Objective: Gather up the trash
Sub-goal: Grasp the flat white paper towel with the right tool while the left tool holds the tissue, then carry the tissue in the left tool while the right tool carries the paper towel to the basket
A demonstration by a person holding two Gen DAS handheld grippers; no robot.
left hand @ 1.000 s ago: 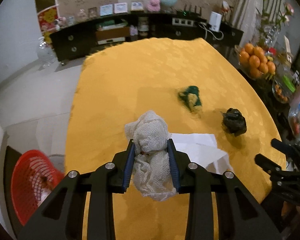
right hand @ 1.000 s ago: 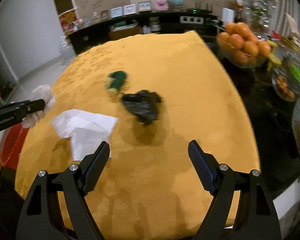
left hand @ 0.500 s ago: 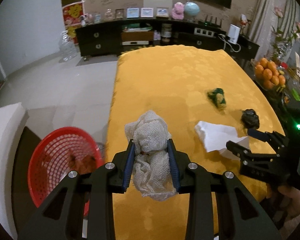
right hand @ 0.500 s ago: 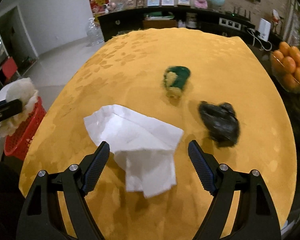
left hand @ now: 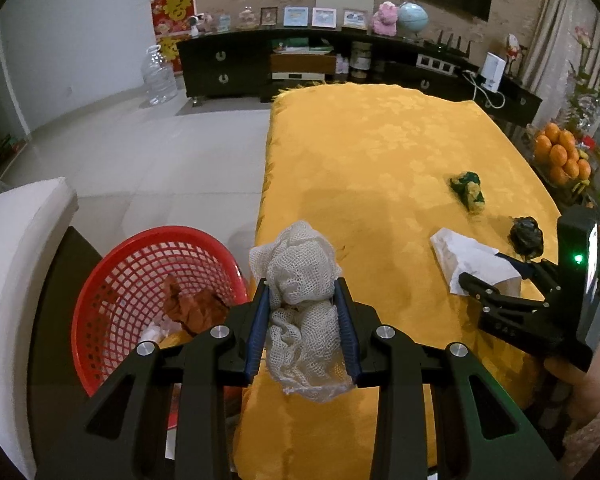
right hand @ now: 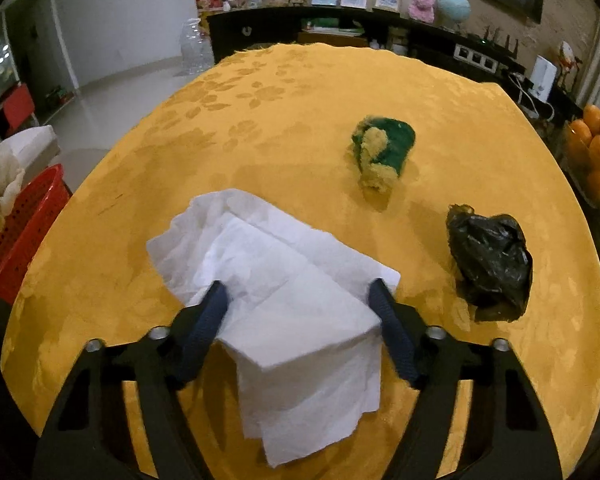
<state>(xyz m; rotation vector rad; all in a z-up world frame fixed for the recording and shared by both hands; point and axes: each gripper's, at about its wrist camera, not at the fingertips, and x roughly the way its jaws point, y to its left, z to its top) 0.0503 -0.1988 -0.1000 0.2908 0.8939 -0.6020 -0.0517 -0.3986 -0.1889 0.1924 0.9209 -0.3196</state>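
Left wrist: my left gripper [left hand: 302,312] clamps gauze [left hand: 300,280] beside basket [left hand: 100,300]; right gripper [right hand: 300,308] fingers wide, straddling tissue [right hand: 284,280].

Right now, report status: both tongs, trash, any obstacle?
Left tongs shut on mesh rag, beside red basket. Right tongs open, straddling white tissue. Sponge, black bag remain. No obstacle seen.

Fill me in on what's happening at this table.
A person is clearing trash with two tools. The left hand-held gripper is shut on a wad of white mesh cloth, beside the red basket. The right hand-held gripper is open, its fingers straddling the white tissue. A green-yellow sponge and a crumpled black bag lie on the yellow tablecloth.
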